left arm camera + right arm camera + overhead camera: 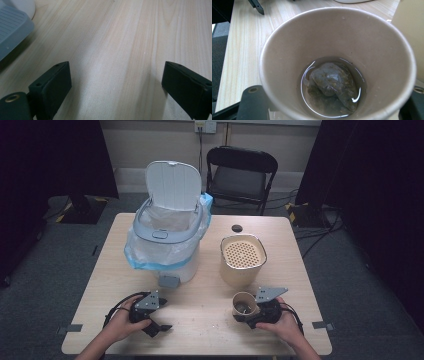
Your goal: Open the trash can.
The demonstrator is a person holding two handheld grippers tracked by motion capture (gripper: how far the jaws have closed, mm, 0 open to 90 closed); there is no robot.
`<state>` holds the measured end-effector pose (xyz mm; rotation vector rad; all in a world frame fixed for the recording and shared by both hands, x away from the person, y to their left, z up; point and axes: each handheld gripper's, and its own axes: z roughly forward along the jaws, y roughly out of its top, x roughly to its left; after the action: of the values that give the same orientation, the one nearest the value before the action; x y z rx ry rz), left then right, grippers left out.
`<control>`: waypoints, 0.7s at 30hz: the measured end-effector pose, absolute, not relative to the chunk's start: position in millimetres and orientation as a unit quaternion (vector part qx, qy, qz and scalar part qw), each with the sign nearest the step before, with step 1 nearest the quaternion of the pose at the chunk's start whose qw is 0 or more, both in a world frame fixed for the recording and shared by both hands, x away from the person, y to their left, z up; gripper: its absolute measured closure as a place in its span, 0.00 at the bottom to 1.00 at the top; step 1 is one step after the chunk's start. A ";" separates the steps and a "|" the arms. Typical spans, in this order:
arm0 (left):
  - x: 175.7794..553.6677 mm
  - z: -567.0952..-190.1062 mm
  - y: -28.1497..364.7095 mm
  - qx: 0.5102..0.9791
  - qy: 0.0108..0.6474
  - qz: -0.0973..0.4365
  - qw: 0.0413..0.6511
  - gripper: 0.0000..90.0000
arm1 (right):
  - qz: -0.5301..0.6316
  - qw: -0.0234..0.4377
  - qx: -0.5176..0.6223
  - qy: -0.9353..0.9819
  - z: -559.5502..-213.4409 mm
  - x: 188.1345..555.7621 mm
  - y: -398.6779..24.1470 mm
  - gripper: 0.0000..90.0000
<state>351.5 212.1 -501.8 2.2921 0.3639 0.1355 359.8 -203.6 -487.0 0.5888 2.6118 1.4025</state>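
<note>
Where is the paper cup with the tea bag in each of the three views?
High view: the paper cup stands at lower right on the table, at the right gripper, in front of the beige strainer container.
Left gripper view: the cup is not in it; there is bare table between open fingers.
Right gripper view: the cup fills the centre, tea bag in liquid.
Shared landmark: the light wooden table.

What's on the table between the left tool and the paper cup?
Nothing. In the high view, bare wood with a few crumbs runs from the left tool to the paper cup, which sits between the right tool's jaws.
</note>
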 end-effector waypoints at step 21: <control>351.1 -502.1 211.7 0.905 0.146 0.054 0.396 0.09 | 0.459 0.078 0.191 0.864 -474.0 358.6 -208.0 0.32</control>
<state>351.1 211.7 -502.1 2.2933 0.3693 0.1374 358.6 -208.0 -474.0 0.5721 2.5873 1.3735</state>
